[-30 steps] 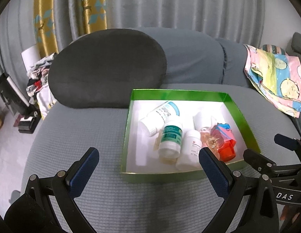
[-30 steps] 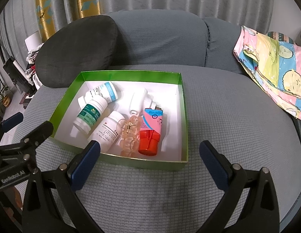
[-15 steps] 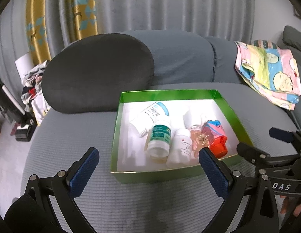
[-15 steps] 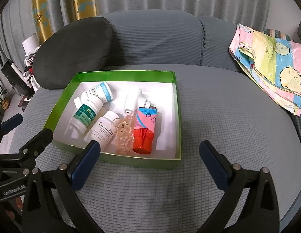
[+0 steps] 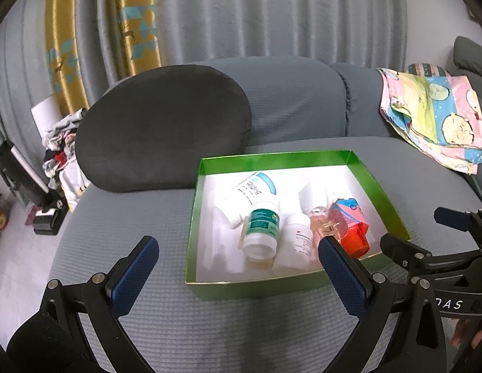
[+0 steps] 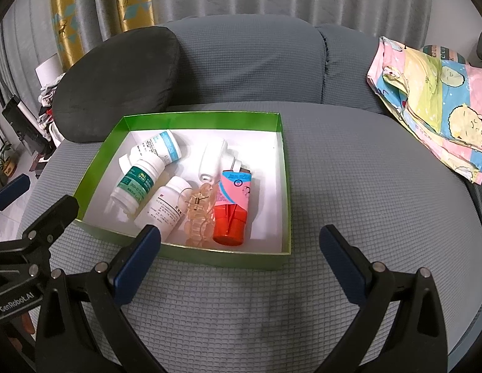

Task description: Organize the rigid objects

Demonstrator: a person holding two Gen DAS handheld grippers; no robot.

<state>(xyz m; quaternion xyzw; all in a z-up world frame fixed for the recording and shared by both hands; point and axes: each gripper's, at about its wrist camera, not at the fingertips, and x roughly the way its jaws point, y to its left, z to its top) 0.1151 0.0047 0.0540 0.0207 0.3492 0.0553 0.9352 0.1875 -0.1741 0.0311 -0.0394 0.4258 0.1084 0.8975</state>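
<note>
A green box (image 5: 193, 217) (image 6: 283, 186) with a white floor sits on the grey sofa seat. In it lie a blue-capped white bottle (image 6: 157, 150), a green-labelled bottle (image 5: 261, 228) (image 6: 137, 183), a small white bottle (image 5: 295, 244) (image 6: 166, 206), a white tube bottle (image 6: 211, 161), a clear amber piece (image 6: 199, 214) and a pink-and-red bottle (image 5: 349, 227) (image 6: 233, 208). My left gripper (image 5: 238, 261) is open and empty in front of the box. My right gripper (image 6: 241, 250) is open and empty at the box's near edge.
A dark grey cushion (image 5: 163, 127) (image 6: 116, 84) leans on the sofa back behind the box. A colourful folded cloth (image 5: 433, 118) (image 6: 436, 99) lies at the right. Clutter and floor lie off the sofa's left edge (image 5: 54, 161). Bare seat (image 6: 365, 186) stretches right of the box.
Both grippers have drawn back and up a little; the box sits slightly farther and more centred in both views. Nothing in the box has moved. Both grippers stay open.
</note>
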